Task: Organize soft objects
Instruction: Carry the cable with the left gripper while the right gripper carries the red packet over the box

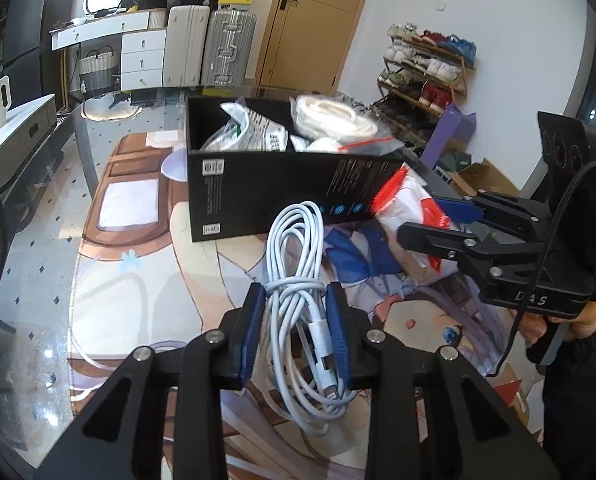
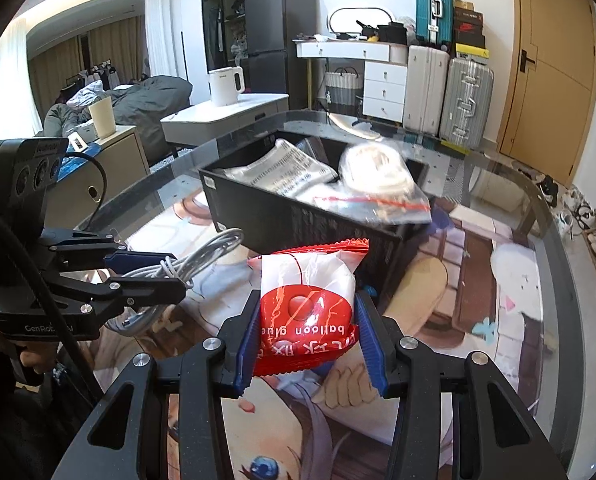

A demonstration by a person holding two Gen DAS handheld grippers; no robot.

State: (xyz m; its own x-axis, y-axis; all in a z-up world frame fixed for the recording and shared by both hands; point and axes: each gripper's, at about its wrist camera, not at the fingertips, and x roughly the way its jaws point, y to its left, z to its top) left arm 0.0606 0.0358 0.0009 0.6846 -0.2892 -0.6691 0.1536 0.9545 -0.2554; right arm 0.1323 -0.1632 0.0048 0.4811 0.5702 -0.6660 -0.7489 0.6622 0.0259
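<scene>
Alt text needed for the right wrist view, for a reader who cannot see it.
The right gripper clamps a red-and-white balloon glue packet just in front of an open black box already holding plastic bags. At left, the left gripper holds a coiled white cable above the illustrated mat.

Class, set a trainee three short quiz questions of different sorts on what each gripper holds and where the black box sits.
1. True or false: the left gripper grips a coiled white cable.
2. What does the right gripper hold? A) balloon glue packet B) kettle C) shoe
3. Fill in: the black box already holds plastic ____.

Key: 1 true; 2 A; 3 bags.
</scene>
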